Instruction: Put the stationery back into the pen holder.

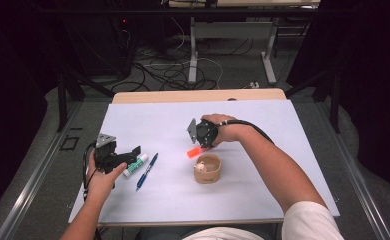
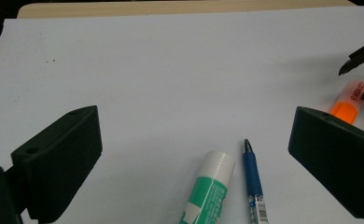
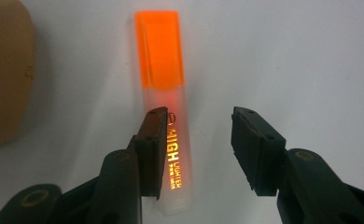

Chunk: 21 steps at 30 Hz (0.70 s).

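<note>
The orange highlighter (image 3: 164, 112) lies flat on the white tabletop (image 1: 263, 195) at the middle of the high view, just above and left of a tan round holder (image 1: 207, 169). The right hand-held gripper (image 3: 199, 140) is lowered over it with jaws apart: in the right gripper view one jaw sits at the clear barrel's left edge and the other stands off to its right, so the pen is straddled but not yet pinched (the pads press nothing so far). That straddle across the narrow barrel looks meant for a sideways grip. At the left of the high view the left hand-held gripper (image 1: 125, 157) rests low, jaws wide apart and empty, beside a green-and-white glue stick (image 2: 210, 191) and a blue pen (image 2: 254, 179), seemingly parked out of the way
</note>
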Tool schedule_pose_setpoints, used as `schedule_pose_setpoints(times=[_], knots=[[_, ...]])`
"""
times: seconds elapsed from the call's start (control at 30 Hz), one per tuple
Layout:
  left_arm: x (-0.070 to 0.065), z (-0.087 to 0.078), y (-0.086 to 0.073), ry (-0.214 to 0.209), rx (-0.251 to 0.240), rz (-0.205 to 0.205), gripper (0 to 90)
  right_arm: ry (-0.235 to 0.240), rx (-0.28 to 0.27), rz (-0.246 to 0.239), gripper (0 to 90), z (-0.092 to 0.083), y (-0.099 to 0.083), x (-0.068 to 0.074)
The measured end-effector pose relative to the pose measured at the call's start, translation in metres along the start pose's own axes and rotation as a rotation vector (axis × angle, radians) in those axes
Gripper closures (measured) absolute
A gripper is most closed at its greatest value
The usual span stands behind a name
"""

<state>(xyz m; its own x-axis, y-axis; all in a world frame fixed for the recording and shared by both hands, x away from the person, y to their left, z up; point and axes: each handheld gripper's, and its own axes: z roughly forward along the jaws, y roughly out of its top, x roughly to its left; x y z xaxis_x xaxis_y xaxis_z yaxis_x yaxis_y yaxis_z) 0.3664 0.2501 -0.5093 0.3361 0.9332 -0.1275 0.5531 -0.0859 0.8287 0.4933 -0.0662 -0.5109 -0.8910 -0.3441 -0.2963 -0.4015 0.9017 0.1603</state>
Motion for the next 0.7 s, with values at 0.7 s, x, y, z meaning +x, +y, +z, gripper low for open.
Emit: schedule_pose_setpoints(times=[0.7], knots=[[-0.001,0.001,0.0,0.001,0.003,0.005,2.8,0.108,0.052,-0.025,60.1,0.012,0.003,0.008]])
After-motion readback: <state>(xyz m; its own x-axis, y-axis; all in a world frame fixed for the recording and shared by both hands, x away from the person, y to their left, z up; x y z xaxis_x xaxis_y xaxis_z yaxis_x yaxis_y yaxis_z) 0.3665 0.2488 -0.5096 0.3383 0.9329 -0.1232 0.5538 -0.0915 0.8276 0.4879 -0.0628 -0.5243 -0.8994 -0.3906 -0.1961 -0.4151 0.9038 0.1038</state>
